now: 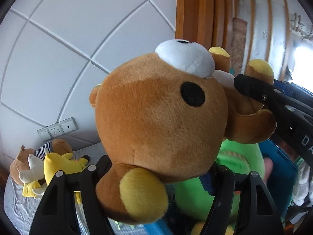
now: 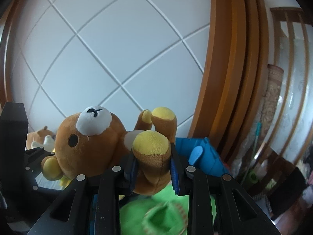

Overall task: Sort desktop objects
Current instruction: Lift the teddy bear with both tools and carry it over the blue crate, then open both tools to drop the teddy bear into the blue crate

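Both your claws grip one fuzzy brown bear (image 2: 92,146), held up above the blue bin (image 2: 207,154).
Right claw (image 2: 153,173) pinches its leg; left claw (image 1: 156,176) squeezes its round head. White letters "DA" show on black plastic.

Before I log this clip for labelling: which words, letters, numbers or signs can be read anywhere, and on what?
"D" and part of a next letter, perhaps "A": white, on the black right gripper body at the frame's right edge; the rest is cut off.
Brown bear plush: no text, only a stitched face.
Wall sockets: no readable marks.
Nothing else is legible.
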### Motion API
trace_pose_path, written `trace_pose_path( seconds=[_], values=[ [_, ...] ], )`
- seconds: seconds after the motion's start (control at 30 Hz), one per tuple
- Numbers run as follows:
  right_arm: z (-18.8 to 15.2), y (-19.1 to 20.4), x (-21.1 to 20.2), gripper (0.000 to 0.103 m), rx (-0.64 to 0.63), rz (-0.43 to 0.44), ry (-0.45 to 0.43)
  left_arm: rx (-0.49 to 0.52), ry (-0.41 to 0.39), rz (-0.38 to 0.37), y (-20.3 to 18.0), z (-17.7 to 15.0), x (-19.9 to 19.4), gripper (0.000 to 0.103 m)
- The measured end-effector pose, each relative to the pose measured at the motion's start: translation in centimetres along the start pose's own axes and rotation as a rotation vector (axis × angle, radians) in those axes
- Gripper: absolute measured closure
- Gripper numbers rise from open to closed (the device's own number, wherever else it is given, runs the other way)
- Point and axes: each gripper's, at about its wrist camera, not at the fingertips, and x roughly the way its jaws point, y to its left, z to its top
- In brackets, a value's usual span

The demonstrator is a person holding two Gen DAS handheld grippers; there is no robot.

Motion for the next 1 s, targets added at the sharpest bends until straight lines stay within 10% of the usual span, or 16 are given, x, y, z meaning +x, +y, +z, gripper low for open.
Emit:
trace_pose_path(
  seconds=[0.4,0.57,0.63,1.0],
  values=[
    [-3.9,-8.3,13.2,0.073,0.146,0.112,0.178,0.055,0.183,0.092,-2.9,1.2,10.4,0.023],
    [-3.5,-9.3,12.9,0.046,0.159,0.088,0.180,0.068,0.190,0.114,-3.1,0.9,10.9,0.009],
    [-3.2,-9.6,12.1,0.017,0.167,0.081,0.149,0.074,0.194,0.123,-3.2,0.8,11.1,0.000],
    [-2.8,-7.9,7.6,0.000,0.155,0.084,0.111,0.046,0.087,0.118,-1.6,-0.9,5.3,0.000]
  ],
)
